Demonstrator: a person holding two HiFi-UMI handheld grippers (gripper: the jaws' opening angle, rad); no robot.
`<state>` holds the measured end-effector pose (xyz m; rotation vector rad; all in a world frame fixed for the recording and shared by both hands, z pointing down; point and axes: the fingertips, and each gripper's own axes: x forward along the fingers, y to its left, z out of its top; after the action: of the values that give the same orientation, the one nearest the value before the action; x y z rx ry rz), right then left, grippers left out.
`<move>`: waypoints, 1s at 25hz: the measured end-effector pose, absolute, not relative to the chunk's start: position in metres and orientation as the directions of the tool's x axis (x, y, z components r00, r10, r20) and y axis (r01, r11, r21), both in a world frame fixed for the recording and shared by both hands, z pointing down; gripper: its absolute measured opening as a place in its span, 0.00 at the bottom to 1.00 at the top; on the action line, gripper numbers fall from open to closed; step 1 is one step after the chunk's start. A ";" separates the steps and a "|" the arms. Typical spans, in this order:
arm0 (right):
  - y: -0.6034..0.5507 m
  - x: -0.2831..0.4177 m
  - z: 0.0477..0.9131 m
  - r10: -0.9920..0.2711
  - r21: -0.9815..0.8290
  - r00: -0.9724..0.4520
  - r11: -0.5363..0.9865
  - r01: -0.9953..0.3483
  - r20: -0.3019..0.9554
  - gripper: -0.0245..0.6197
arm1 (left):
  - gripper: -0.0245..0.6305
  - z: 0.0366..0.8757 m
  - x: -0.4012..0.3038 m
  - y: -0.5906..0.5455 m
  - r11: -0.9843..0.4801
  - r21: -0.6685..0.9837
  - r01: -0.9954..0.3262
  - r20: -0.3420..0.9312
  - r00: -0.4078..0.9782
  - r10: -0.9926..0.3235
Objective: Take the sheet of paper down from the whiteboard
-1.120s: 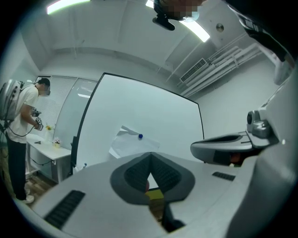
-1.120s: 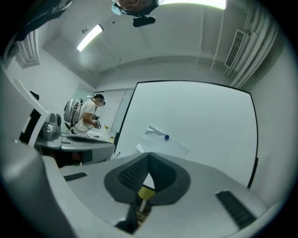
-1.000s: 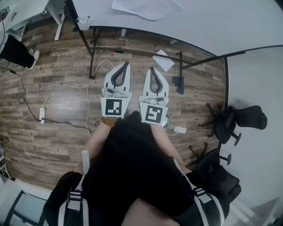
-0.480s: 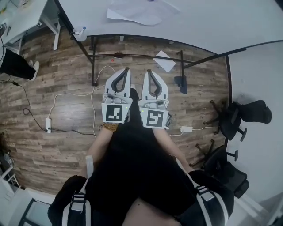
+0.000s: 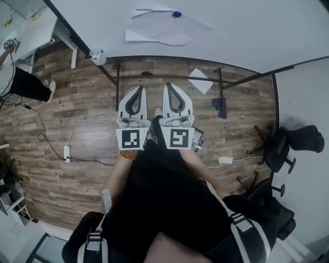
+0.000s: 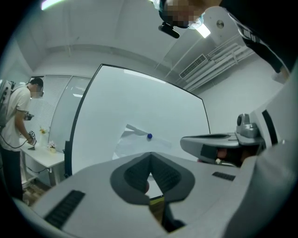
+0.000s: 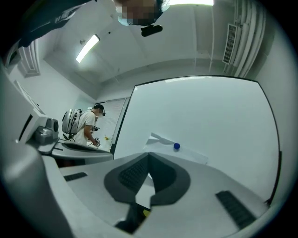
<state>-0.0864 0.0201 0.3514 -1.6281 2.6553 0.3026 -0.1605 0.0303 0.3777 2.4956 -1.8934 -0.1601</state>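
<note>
A paper [image 5: 163, 30] hangs on the whiteboard [image 5: 257, 31], pinned by one blue magnet [image 5: 177, 14] near its upper edge. It looks light, limp and easy to tear. The left gripper [image 5: 140, 88] and right gripper [image 5: 168, 85] are both clenched on nothing, well short of it. The likely best hold is a loose edge away from the magnet.

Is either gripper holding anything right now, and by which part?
Nothing is held. The left gripper and right gripper are shut and empty; the sheet of paper hangs on the whiteboard under a blue magnet.
</note>
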 end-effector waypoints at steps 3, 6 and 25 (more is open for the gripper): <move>-0.001 -0.083 0.350 -0.881 0.146 -0.459 0.442 -0.885 -0.114 0.04 | 0.05 0.377 -0.157 0.012 -0.267 0.052 -0.962 -0.077 0.263 -0.962; -0.023 -0.076 0.351 -0.886 0.142 -0.450 0.434 -0.890 -0.113 0.04 | 0.05 0.378 -0.150 -0.007 -0.259 0.039 -0.965 -0.068 0.256 -0.964; -0.138 -0.032 0.366 -0.880 0.153 -0.463 0.446 -0.882 -0.103 0.04 | 0.05 0.347 -0.117 -0.147 -0.151 -0.002 -0.989 -0.076 0.150 -0.986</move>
<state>-0.0324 -0.1384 0.3661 -1.6234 2.6644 0.2904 -0.1166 -0.1472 0.3468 2.4210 -2.0798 -0.0899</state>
